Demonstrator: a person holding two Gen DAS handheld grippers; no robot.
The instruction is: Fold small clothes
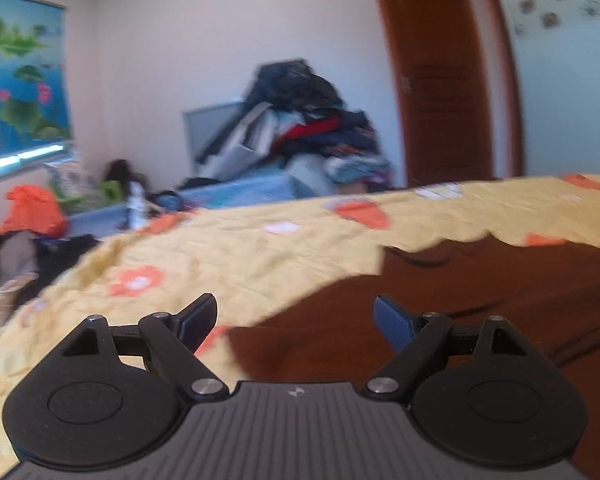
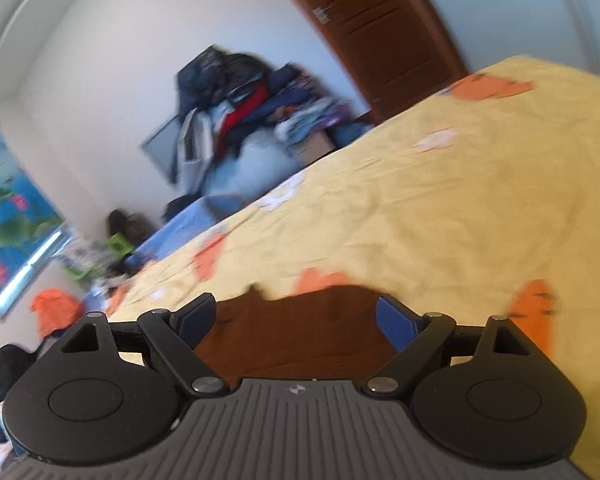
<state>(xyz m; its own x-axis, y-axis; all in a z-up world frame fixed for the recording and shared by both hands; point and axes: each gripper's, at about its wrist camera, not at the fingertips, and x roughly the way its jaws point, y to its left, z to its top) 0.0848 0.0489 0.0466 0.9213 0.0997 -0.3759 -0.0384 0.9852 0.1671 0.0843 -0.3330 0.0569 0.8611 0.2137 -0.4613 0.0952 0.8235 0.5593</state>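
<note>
A dark brown garment (image 1: 480, 300) lies flat on the yellow bedsheet with orange flowers (image 1: 240, 256). My left gripper (image 1: 296, 320) hovers over the garment's left edge, jaws wide apart, nothing between the blue pads. In the right wrist view the same brown garment (image 2: 296, 340) shows just beyond and under my right gripper (image 2: 296, 320), which is also open and holds nothing. The garment's near part is hidden under both gripper bodies. Both views are blurred.
Past the bed's far edge stands a tall heap of clothes (image 1: 300, 120) against the wall, with a brown door (image 1: 440, 80) to its right. Orange cloth (image 1: 32, 210) and clutter lie on the floor at the left, below a flowered blind (image 1: 16, 80).
</note>
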